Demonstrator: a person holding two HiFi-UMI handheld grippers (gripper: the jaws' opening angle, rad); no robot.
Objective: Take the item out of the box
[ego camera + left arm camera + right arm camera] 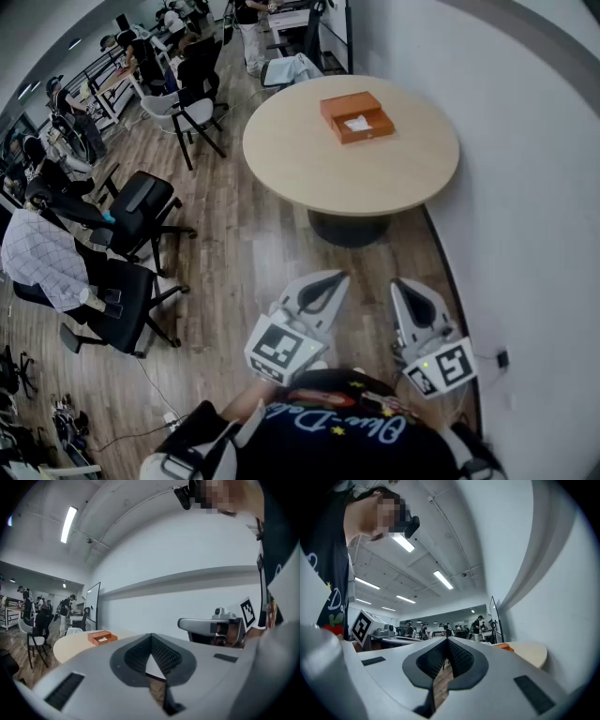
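Note:
An orange box (356, 117) lies open on the round beige table (309, 169), with a white item (357, 123) in its tray. Both grippers are held low over the wooden floor, well short of the table. My left gripper (335, 277) is shut with nothing in it, and so is my right gripper (401, 284). In the left gripper view the box (101, 637) shows far off at the left, beyond the closed jaw tips (151, 635). In the right gripper view only an orange corner of the box (502, 645) shows on the table (532, 652).
A white curved wall (525, 187) runs close along the right of the table. Black office chairs (141, 211) stand at the left, one with a seated person (42, 258). Further chairs, desks and people fill the far room.

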